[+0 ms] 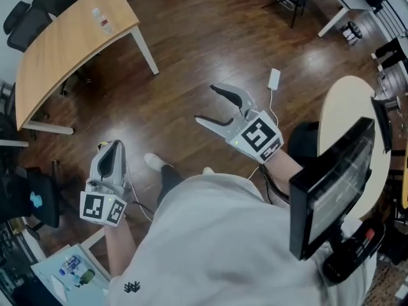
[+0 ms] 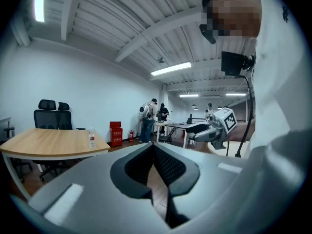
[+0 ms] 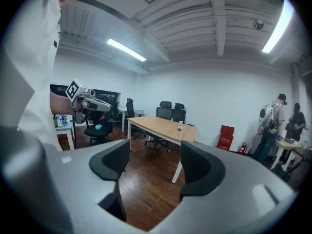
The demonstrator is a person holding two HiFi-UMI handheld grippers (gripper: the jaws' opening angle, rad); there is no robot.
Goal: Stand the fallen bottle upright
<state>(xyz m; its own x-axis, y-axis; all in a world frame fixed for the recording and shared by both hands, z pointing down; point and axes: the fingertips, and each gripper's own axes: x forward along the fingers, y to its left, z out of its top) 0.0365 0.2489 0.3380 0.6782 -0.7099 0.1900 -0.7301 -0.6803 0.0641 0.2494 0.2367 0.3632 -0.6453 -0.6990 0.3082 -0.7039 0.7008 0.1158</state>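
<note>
A small clear bottle (image 1: 102, 19) with a red label is on the light wooden table (image 1: 70, 50) at the far left of the room. In the gripper views the bottle (image 2: 91, 138) (image 3: 179, 129) stands upright near the table's edge. My left gripper (image 1: 113, 146) (image 2: 154, 146) hangs low at my left side, shut with nothing in it. My right gripper (image 1: 205, 103) (image 3: 155, 147) is held out over the wooden floor, open and empty. Both grippers are far from the table.
Black office chairs (image 1: 38, 5) stand behind the table. A small white side table (image 1: 70, 269) with bottles is at my lower left. A monitor (image 1: 331, 190) sits on a round table at my right. A white adapter (image 1: 274, 78) lies on the floor. People (image 2: 148, 116) stand far off.
</note>
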